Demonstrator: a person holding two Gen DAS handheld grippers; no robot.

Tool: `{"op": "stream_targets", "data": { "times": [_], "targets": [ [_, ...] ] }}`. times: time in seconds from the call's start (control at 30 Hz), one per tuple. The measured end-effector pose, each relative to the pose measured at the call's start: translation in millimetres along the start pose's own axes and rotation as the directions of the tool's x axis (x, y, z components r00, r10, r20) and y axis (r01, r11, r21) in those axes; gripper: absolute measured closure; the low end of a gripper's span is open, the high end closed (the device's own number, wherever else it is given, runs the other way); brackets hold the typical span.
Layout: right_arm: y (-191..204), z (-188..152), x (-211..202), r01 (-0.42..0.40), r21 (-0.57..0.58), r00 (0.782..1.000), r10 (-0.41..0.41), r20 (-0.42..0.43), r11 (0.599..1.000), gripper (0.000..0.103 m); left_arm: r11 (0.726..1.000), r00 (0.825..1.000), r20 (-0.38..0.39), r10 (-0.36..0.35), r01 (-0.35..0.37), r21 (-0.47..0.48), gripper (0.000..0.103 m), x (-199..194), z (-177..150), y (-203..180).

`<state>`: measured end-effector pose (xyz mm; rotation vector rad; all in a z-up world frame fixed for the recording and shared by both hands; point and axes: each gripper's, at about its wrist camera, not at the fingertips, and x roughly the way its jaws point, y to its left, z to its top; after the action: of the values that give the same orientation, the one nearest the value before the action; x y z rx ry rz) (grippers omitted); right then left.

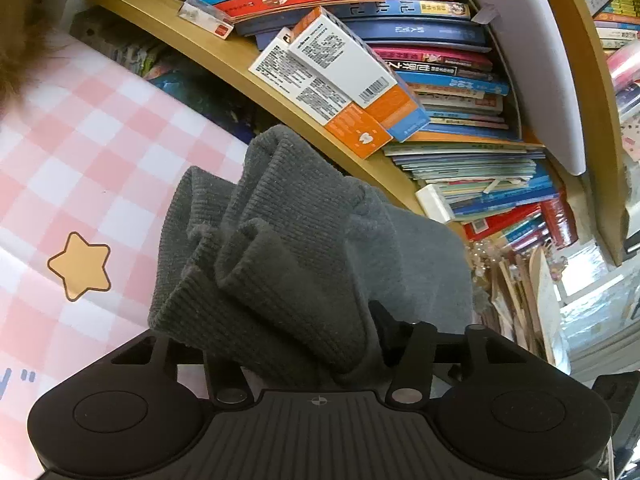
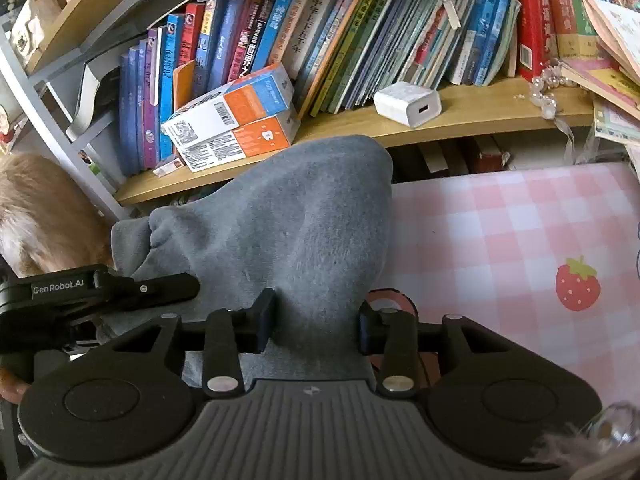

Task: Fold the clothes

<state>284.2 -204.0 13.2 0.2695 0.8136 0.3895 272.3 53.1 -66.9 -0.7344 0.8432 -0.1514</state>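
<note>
Left gripper [image 1: 320, 344] with jaws clamped on the ribbed hem of the grey sweater [image 1: 280, 248], bunched and lifted above the pink checked tabletop [image 1: 80, 152]. Right gripper [image 2: 316, 320] with jaws clamped on the sweater's smooth fabric, raised before the wooden bookshelf [image 2: 460, 116].

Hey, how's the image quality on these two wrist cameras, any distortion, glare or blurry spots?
Left wrist view: strong fisheye bends the shelf into an arc; the bright area at lower right is washed out; the ribbed cuff is sharp. Right wrist view: the same curving shows on the books; the grey garment is evenly lit with no glare; the furry patch at the left edge is soft.
</note>
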Motion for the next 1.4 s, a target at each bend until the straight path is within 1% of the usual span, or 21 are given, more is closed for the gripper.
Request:
{"op": "stream_targets", "data": {
  "times": [0.03,0.07,0.13,0.17,0.2,0.33,0.37,0.47,0.53,0.6,0.63,0.73,0.83,0.87,0.97,1.03,1.13,1.23,1.3,1.37,1.4],
  "targets": [
    [0,0,0,0.007,-0.002,1.000,-0.007,0.001,1.000,0.063,1.000,1.000,0.008,0.016,-0.016,0.005,0.042,-1,0,-1],
    [1,0,-1,0.014,-0.004,1.000,-0.014,0.004,1.000,0.060,0.999,0.999,0.017,0.032,-0.032,0.010,0.040,-2,0,-1],
    [3,-1,-4,0.040,-0.007,0.999,-0.040,0.013,0.999,0.048,0.998,0.998,0.034,0.053,-0.053,0.023,0.031,-5,-1,-1],
    [4,-1,-6,0.061,-0.007,0.998,-0.060,0.018,0.998,0.036,0.998,0.997,0.037,0.063,-0.064,0.024,0.029,-7,-2,0],
    [5,-1,-9,0.081,-0.008,0.996,-0.081,0.030,0.997,0.032,0.997,0.997,0.039,0.074,-0.075,0.024,0.028,-9,-3,0],
    [7,-8,-25,0.081,0.014,0.995,-0.082,0.054,0.997,0.030,0.995,0.994,0.060,0.092,-0.095,0.039,0.025,-24,-13,3],
    [7,-11,-29,0.081,0.020,0.995,-0.082,0.057,0.997,0.029,0.994,0.992,0.076,0.096,-0.100,0.052,0.025,-29,-17,2],
    [15,-26,-41,0.104,0.002,0.992,-0.104,0.064,0.995,0.028,0.986,0.986,0.122,0.112,-0.125,0.107,0.024,-46,-30,-3],
    [22,-36,-47,0.114,-0.010,0.992,-0.113,0.061,0.993,0.027,0.982,0.983,0.144,0.117,-0.136,0.128,0.024,-56,-40,-6],
    [30,-49,-55,0.123,-0.023,0.991,-0.122,0.055,0.992,0.026,0.982,0.979,0.166,0.118,-0.140,0.129,0.023,-67,-50,-7],
    [35,-55,-59,0.129,-0.034,0.991,-0.127,0.053,0.991,0.026,0.980,0.979,0.164,0.118,-0.141,0.140,0.023,-72,-54,-8],
    [49,-72,-70,0.162,-0.066,0.985,-0.158,0.064,0.985,0.023,0.957,0.973,0.160,0.168,-0.200,0.211,0.023,-84,-72,-11],
    [61,-89,-82,0.205,-0.092,0.977,-0.197,0.086,0.974,0.021,0.915,0.958,0.191,0.213,-0.264,0.303,0.023,-96,-94,-16],
    [67,-96,-87,0.216,-0.099,0.974,-0.207,0.095,0.971,0.019,0.903,0.955,0.202,0.218,-0.276,0.330,0.023,-103,-101,-17],
    [81,-113,-98,0.242,-0.123,0.967,-0.228,0.114,0.963,0.017,0.877,0.953,0.212,0.217,-0.285,0.386,0.023,-119,-115,-21],
    [89,-124,-105,0.259,-0.138,0.963,-0.244,0.117,0.956,0.015,0.857,0.950,0.223,0.220,-0.298,0.421,0.017,-130,-125,-24],
    [100,-141,-115,0.277,-0.147,0.958,-0.261,0.117,0.950,0.014,0.822,0.938,0.259,0.229,-0.329,0.464,0.010,-145,-141,-27],
    [108,-158,-126,0.295,-0.120,0.953,-0.282,0.113,0.948,0.013,0.791,0.924,0.294,0.243,-0.365,0.491,0.007,-158,-155,-29],
    [113,-168,-132,0.307,-0.093,0.949,-0.297,0.110,0.947,0.011,0.785,0.914,0.310,0.263,-0.389,0.482,0.006,-165,-164,-27],
    [117,-179,-140,0.317,-0.064,0.945,-0.309,0.109,0.946,0.010,0.789,0.904,0.321,0.282,-0.409,0.458,0.006,-172,-173,-24],
    [120,-184,-143,0.319,-0.058,0.944,-0.312,0.109,0.946,0.009,0.791,0.904,0.319,0.284,-0.409,0.455,0.006,-175,-176,-23]
  ]
}}
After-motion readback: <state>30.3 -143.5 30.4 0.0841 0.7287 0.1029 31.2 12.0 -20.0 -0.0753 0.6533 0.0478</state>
